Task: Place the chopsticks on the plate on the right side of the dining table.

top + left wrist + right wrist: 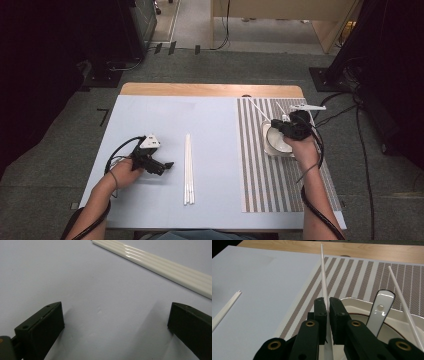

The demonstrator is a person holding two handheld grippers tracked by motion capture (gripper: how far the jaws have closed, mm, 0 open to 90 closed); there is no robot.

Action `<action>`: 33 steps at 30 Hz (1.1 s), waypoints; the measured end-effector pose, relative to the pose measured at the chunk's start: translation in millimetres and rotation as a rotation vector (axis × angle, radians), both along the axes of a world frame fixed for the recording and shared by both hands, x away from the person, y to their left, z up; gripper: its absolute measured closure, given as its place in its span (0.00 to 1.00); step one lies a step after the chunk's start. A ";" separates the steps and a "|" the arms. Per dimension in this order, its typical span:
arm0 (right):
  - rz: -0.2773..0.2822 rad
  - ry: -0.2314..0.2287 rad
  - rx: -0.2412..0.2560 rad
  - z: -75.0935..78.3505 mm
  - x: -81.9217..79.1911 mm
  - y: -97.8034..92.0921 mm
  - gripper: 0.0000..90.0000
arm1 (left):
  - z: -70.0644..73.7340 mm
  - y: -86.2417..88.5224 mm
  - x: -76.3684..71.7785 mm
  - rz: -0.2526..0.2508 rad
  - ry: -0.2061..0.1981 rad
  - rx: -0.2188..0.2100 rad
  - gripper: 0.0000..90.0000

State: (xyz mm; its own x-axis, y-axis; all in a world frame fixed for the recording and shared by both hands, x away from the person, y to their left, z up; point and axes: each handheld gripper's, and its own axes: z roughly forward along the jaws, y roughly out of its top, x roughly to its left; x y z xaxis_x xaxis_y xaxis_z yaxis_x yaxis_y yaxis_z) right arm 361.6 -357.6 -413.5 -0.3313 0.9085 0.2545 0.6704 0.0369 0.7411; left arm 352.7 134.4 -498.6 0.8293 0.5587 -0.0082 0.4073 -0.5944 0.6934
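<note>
White chopstick (323, 277) is pinched upright in the right gripper (327, 308) over the bowl (359, 305) on the striped mat (260, 170), so letting go comes next, while the left gripper (115, 322), jaws spread, waits near the remaining chopsticks (188, 167).

Chopsticks (188, 169): on the sheet (210, 130), left of the mat (260, 175).
Bowl (274, 142): on the mat.
Spoon (379, 312): in the bowl.

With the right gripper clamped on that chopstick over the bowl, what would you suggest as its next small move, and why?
Probably lower it a little and open. The right gripper is shut on a white chopstick over the bowl, where another chopstick and a spoon already rest. The left gripper waits open near the remaining chopsticks.
</note>
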 end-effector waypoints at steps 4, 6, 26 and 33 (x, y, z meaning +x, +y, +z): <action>-0.009 -0.006 0.000 2.4 -1.5 -8.2 0.95 | 0.0 0.0 0.0 0.000 0.000 0.000 0.00; -0.014 -0.006 0.001 2.9 -2.5 -12.7 0.95 | 0.0 0.0 0.0 0.000 0.000 0.000 0.00; -0.076 -0.026 -0.007 6.6 -9.3 -53.1 0.95 | 0.0 0.0 0.0 0.000 0.000 0.000 0.00; -0.116 -0.038 0.001 11.6 -13.7 -73.0 0.95 | 0.0 0.0 0.0 0.000 0.000 0.000 0.00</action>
State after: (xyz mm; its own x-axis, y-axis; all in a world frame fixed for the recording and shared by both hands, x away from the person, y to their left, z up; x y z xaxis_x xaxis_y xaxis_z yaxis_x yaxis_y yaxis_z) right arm 347.9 -430.6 -402.0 -0.2335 0.9412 0.2443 0.6418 -0.0396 0.7658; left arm 352.8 134.5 -498.6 0.8293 0.5587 -0.0086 0.4075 -0.5942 0.6934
